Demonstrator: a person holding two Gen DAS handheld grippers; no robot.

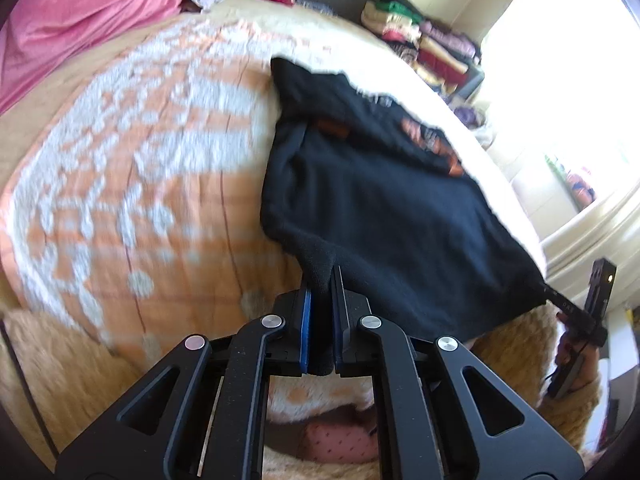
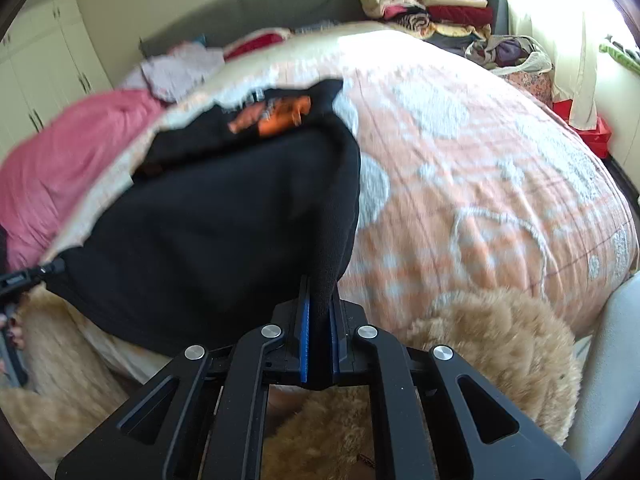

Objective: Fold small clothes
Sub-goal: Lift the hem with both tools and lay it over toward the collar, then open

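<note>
A small black garment with an orange print (image 1: 384,184) lies stretched over the near edge of the bed; it also shows in the right wrist view (image 2: 216,224). My left gripper (image 1: 320,280) is shut on its near left corner. My right gripper (image 2: 320,292) is shut on its near right corner. The right gripper shows in the left wrist view (image 1: 560,300) at the garment's far corner, and the left gripper shows in the right wrist view (image 2: 44,270) at the frame's left edge. The cloth hangs taut between the two grippers.
The bed carries an orange and white patterned blanket (image 1: 132,168) with a tan fluffy throw (image 2: 496,344) at its near edge. A pink cloth (image 1: 80,12) lies at the head side. Stacks of folded clothes (image 2: 432,4) stand beyond the bed. White cupboards (image 2: 40,76) line one wall.
</note>
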